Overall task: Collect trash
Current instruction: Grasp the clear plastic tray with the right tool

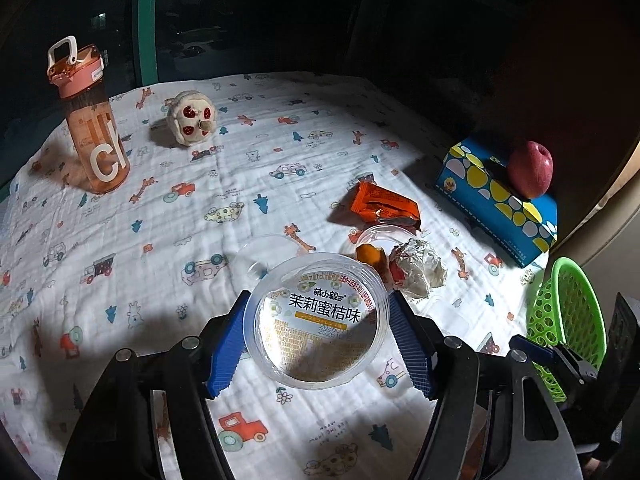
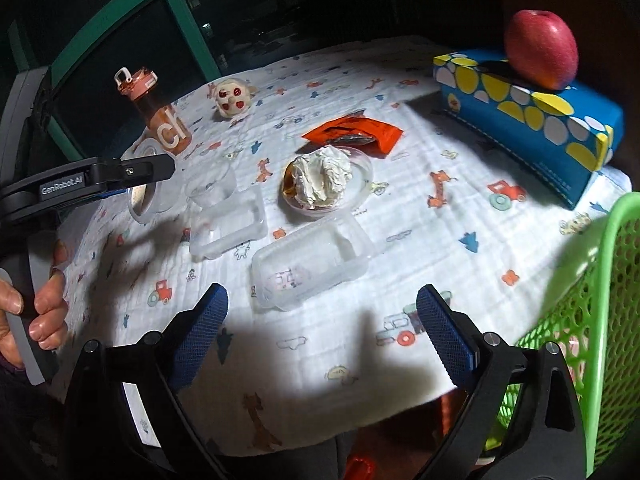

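My left gripper (image 1: pixel 318 332) is shut on a clear round jelly cup (image 1: pixel 320 320) with a printed lid and holds it above the cloth; it also shows at the left of the right wrist view (image 2: pixel 144 196). My right gripper (image 2: pixel 324 336) is open and empty near the table's front edge. Just ahead of it lies a clear plastic tray (image 2: pixel 308 264), and a second tray (image 2: pixel 228 224) lies further left. A crumpled white tissue (image 2: pixel 322 178) sits in a small clear dish. An orange wrapper (image 2: pixel 356 132) lies behind it. A green mesh basket (image 2: pixel 580 320) stands at the right.
An orange water bottle (image 1: pixel 90 120), a small plush toy (image 1: pixel 192 118), and a blue tissue box (image 2: pixel 532 120) with a red apple (image 2: pixel 540 48) on top stand at the back of the printed cloth (image 2: pixel 440 220). A small clear cup (image 2: pixel 212 184) stands beside the second tray.
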`<action>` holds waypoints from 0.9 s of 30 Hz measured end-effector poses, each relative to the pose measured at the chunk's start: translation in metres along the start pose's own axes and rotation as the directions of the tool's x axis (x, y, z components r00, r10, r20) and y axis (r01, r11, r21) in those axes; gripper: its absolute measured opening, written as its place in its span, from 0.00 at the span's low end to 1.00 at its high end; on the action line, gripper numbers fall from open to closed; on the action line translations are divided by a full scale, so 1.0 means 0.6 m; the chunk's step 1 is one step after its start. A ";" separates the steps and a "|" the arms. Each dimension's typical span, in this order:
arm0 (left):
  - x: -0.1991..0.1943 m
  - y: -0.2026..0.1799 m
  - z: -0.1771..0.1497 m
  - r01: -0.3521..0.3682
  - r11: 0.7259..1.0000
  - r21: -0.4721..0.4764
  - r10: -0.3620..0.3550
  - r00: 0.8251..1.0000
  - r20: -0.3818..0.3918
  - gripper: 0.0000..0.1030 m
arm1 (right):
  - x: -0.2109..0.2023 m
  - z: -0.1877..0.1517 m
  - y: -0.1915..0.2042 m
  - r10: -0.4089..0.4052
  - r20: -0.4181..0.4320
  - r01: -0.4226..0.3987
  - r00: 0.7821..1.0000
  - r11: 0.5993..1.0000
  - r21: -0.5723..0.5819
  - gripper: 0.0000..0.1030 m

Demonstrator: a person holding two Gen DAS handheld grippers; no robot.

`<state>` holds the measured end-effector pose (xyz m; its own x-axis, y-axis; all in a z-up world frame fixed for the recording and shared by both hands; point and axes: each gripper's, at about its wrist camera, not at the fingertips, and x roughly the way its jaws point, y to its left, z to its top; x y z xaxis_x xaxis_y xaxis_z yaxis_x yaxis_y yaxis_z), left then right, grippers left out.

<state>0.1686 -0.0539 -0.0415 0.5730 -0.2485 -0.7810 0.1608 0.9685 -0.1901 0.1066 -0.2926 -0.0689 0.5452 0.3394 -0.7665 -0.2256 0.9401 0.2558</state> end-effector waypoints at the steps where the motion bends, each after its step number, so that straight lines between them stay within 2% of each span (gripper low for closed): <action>1: -0.001 0.005 0.000 -0.002 1.000 -0.005 0.002 1.000 0.001 0.64 | 0.009 0.003 0.003 0.007 -0.011 -0.007 1.000 1.000 -0.014 0.93; 8: 0.001 0.032 -0.001 -0.007 0.999 -0.034 0.007 1.000 -0.006 0.64 | 0.068 0.015 0.026 -0.023 -0.076 0.011 0.997 0.987 -0.163 0.95; 16: 0.008 0.044 -0.002 -0.010 0.999 -0.049 0.010 1.000 -0.015 0.64 | 0.116 0.025 0.036 -0.074 -0.113 0.041 0.991 0.962 -0.270 0.95; 20: 0.009 0.050 -0.002 -0.013 0.998 -0.059 0.012 1.000 -0.017 0.64 | 0.129 0.028 0.036 -0.090 -0.120 0.052 0.989 0.957 -0.287 0.95; 23: 0.009 0.050 -0.002 -0.014 0.998 -0.061 0.013 1.000 -0.017 0.64 | 0.132 0.028 0.033 -0.088 -0.129 0.050 0.988 0.961 -0.273 0.88; 27: 0.009 0.046 -0.003 -0.007 0.998 -0.056 0.006 1.000 -0.018 0.64 | 0.120 0.024 0.034 -0.096 -0.113 0.063 0.989 0.963 -0.263 0.88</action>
<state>0.1747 -0.0285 -0.0522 0.5596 -0.2419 -0.7927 0.1111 0.9697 -0.2175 0.1528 -0.2484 -0.1100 0.4695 0.2420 -0.8491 -0.3951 0.9176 0.0431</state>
